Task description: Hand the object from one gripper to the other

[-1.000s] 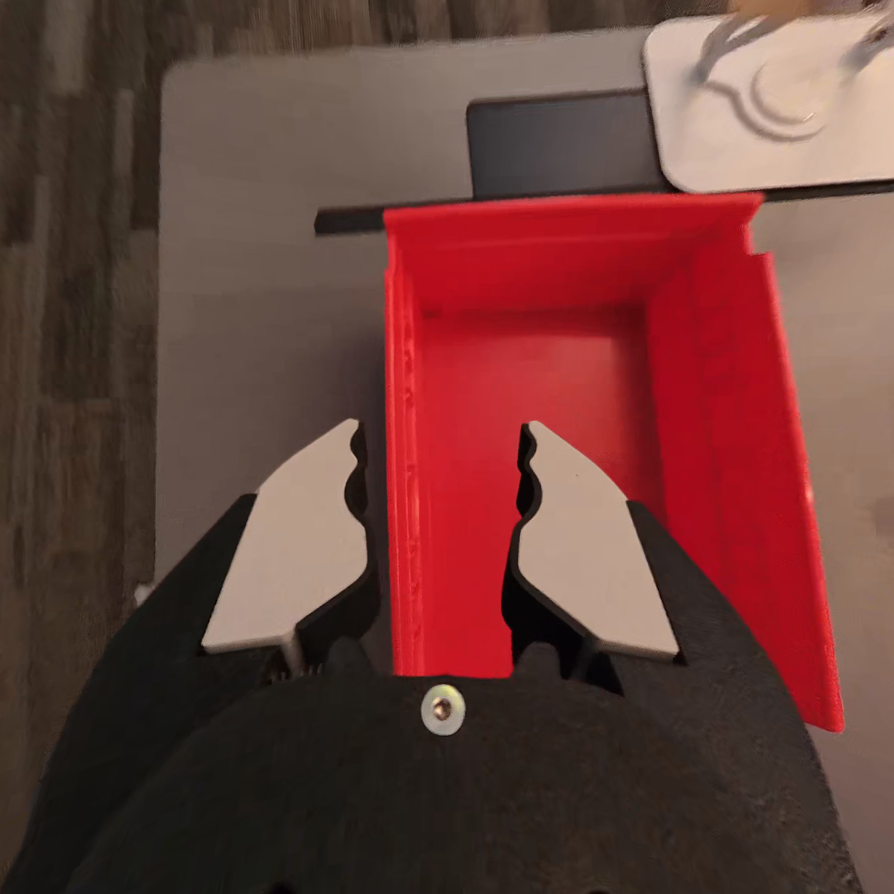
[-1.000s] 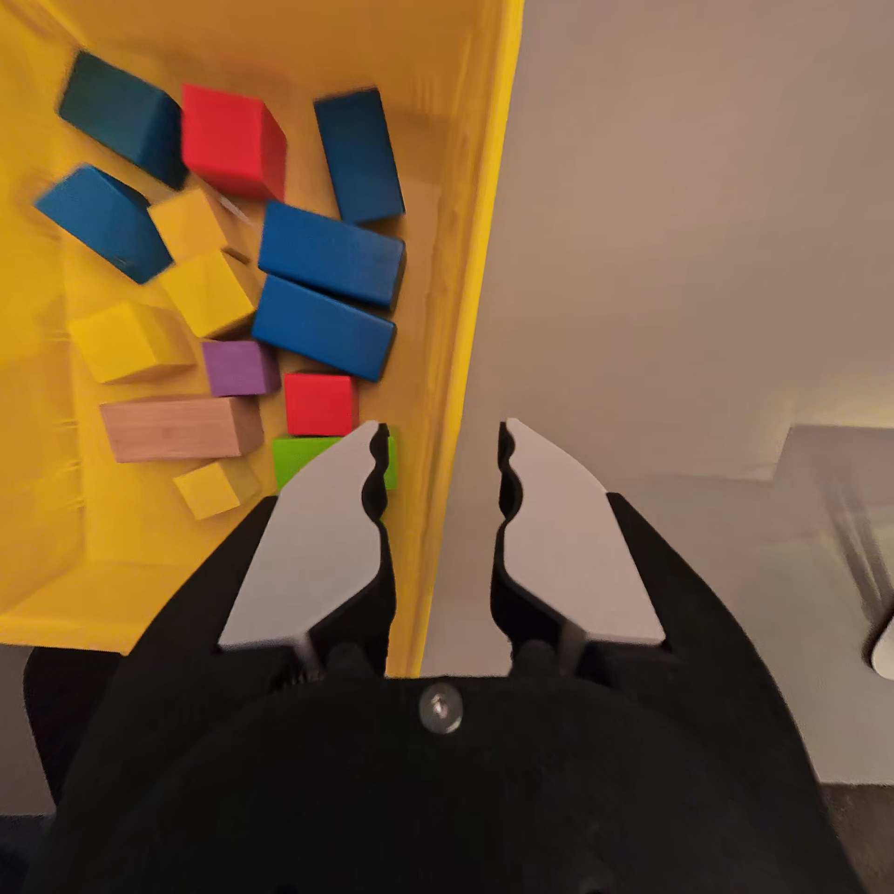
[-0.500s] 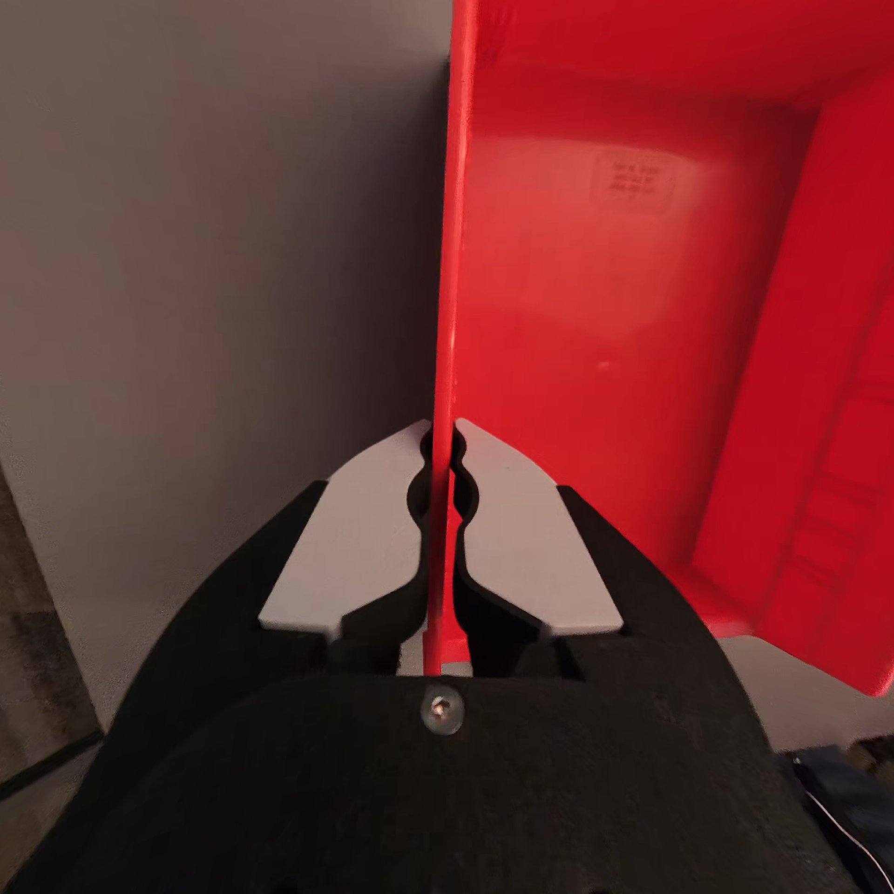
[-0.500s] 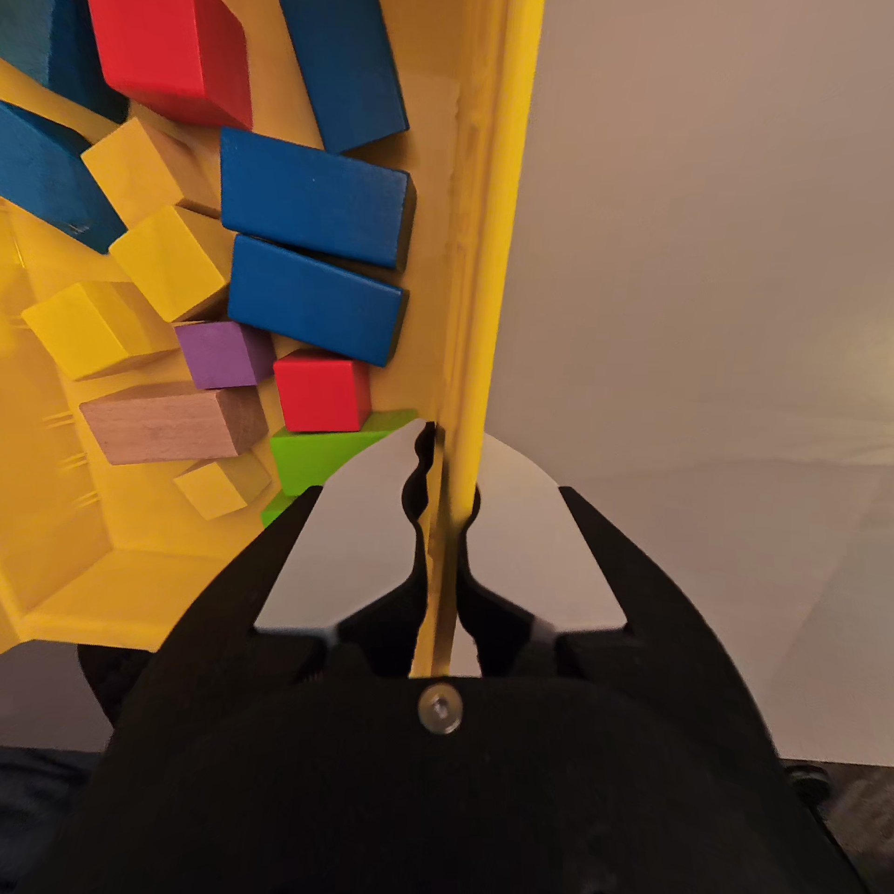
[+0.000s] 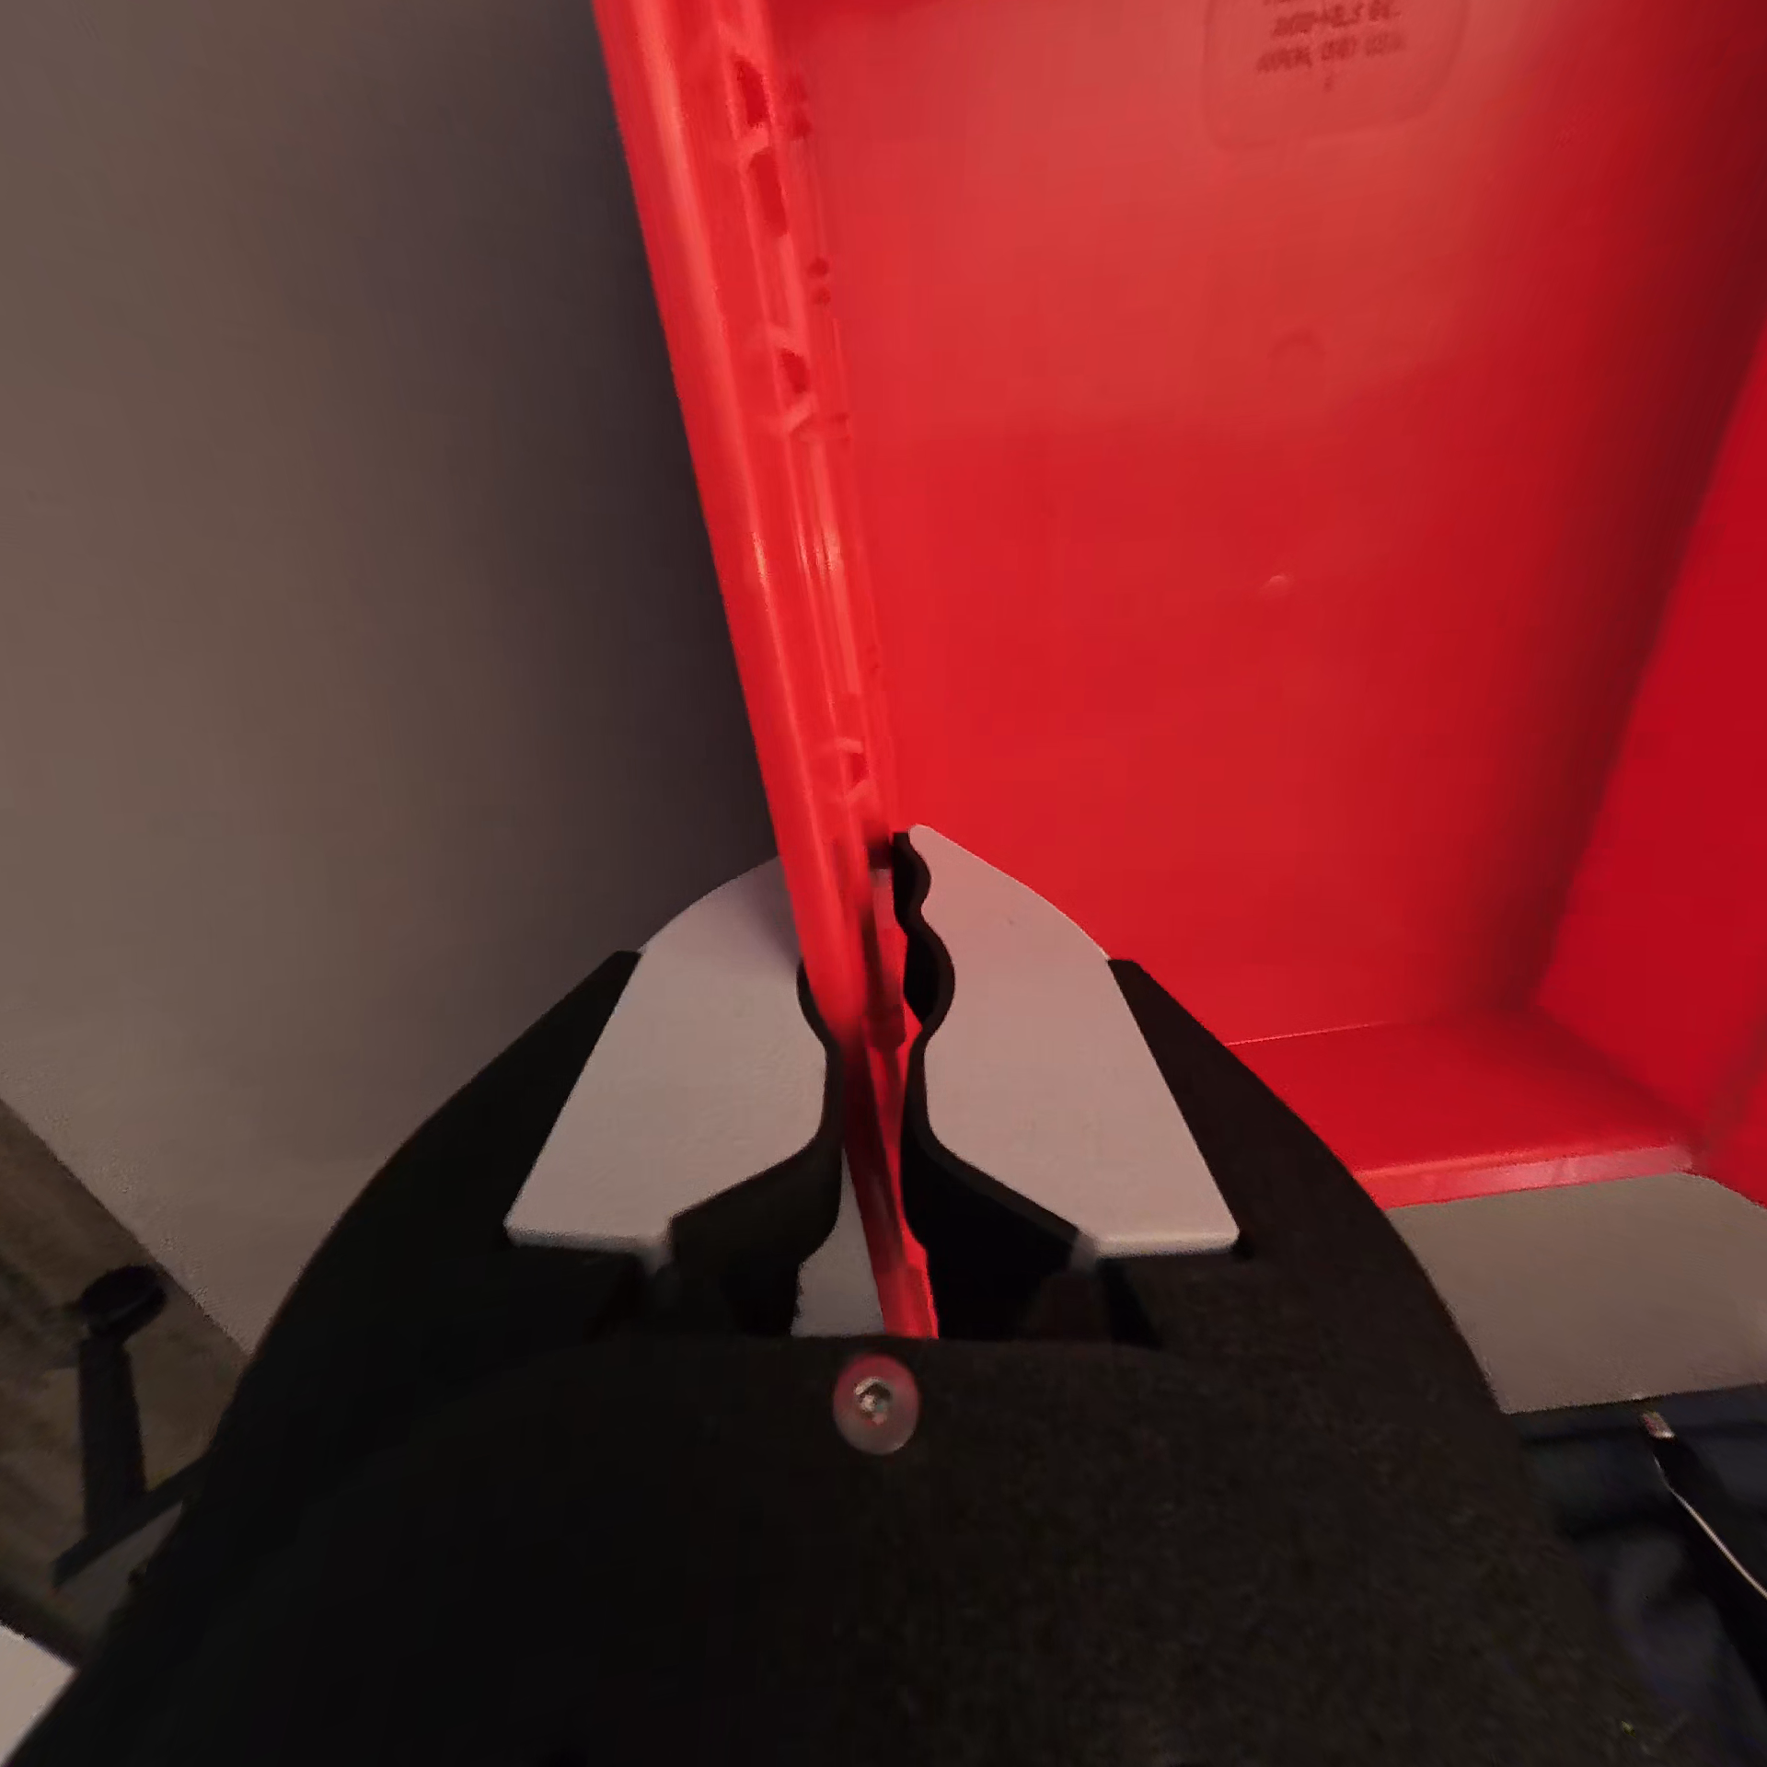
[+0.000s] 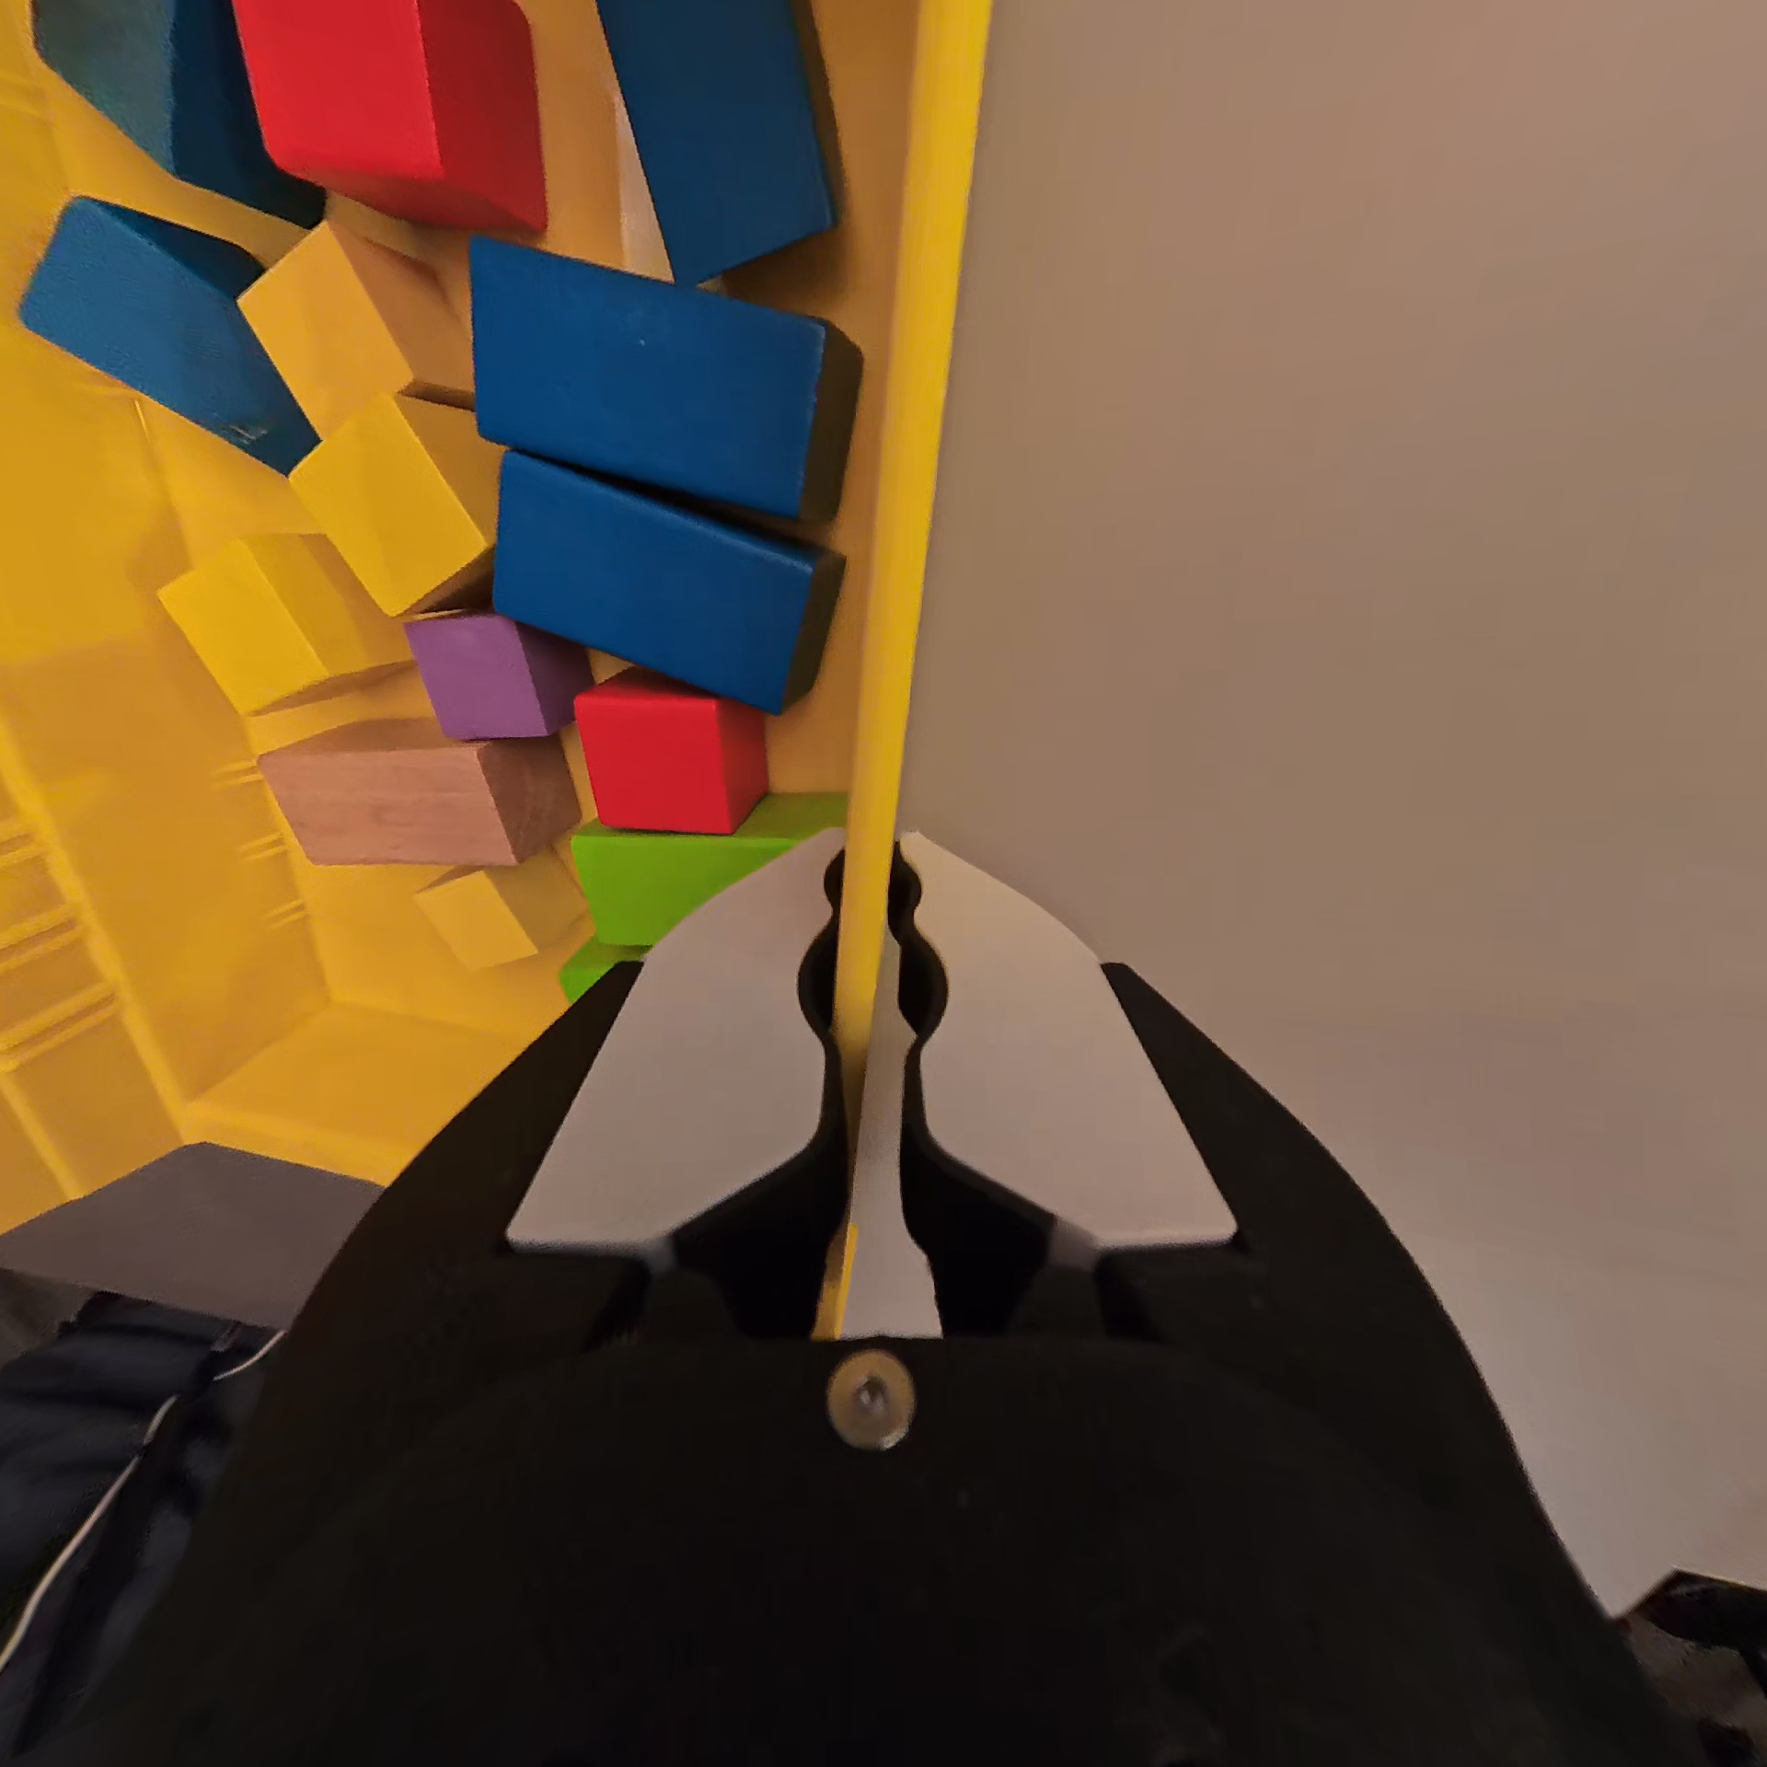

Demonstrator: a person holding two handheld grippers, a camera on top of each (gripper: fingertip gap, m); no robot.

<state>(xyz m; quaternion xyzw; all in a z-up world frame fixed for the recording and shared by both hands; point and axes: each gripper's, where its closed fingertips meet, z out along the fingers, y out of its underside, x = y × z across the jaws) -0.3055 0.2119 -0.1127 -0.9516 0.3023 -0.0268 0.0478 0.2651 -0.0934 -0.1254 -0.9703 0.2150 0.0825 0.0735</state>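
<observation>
In the left wrist view my left gripper (image 5: 865,861) is shut on the left wall of an empty red bin (image 5: 1243,574); the wall runs between the two grey fingers. In the right wrist view my right gripper (image 6: 872,846) is shut on the right wall of a yellow bin (image 6: 932,478). That bin holds several coloured wooden blocks: blue blocks (image 6: 650,373), a red cube (image 6: 669,751), a purple cube (image 6: 488,674), a green block (image 6: 669,870), yellow cubes (image 6: 392,497) and a bare wood block (image 6: 411,803).
Both bins sit on a grey table (image 5: 335,574), which also shows to the right of the yellow bin (image 6: 1339,669). Dark fabric (image 6: 86,1434) lies below the table's near edge. A black stand (image 5: 105,1386) shows at the lower left on the floor.
Both grippers went from open beside the bin walls to shut on them. Both bins now look closer, and the red bin's wall has tilted in the left wrist view.
</observation>
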